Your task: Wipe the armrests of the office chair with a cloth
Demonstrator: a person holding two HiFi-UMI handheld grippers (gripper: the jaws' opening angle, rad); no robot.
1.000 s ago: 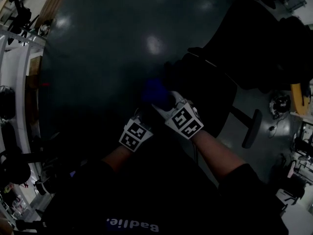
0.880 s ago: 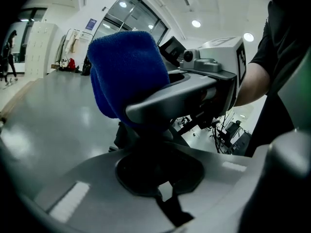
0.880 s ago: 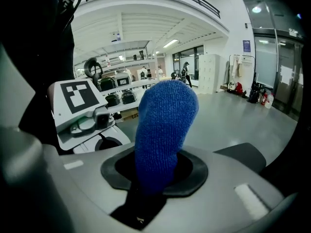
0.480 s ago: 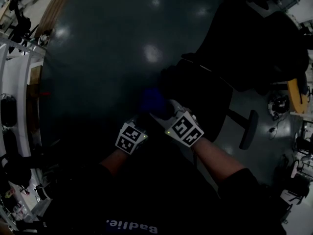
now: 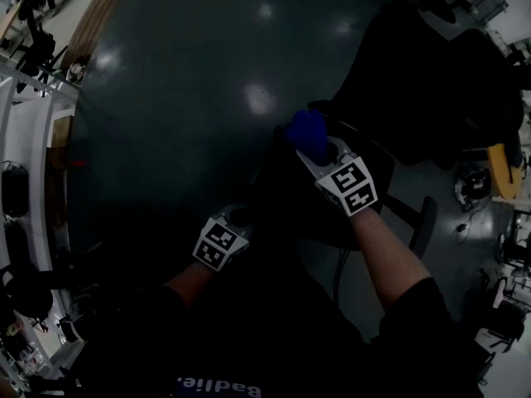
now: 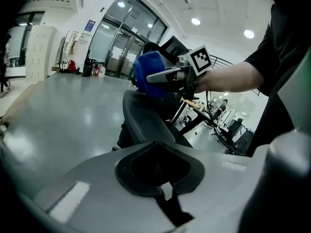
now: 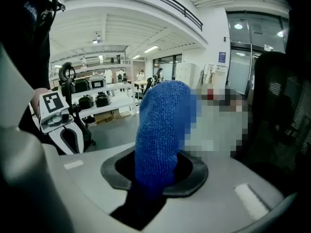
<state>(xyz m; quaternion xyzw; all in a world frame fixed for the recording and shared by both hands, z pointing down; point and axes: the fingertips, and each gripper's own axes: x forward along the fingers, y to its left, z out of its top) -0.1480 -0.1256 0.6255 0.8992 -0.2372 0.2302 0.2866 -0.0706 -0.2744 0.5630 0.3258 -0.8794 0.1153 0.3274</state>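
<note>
A blue cloth (image 7: 163,130) is gripped between the closed jaws of the right gripper (image 7: 155,178) and stands up out of them. In the head view the right gripper (image 5: 319,152) is held far and to the right, with the cloth (image 5: 309,133) at the near edge of the dark office chair (image 5: 431,81). In the left gripper view the cloth (image 6: 148,74) is seen just above a dark curved part of the chair (image 6: 141,123); whether they touch cannot be told. The left gripper (image 6: 155,174) is held nearer and to the left, its jaws brought together with nothing between them. A glossy grey floor (image 5: 166,98) lies beneath.
</note>
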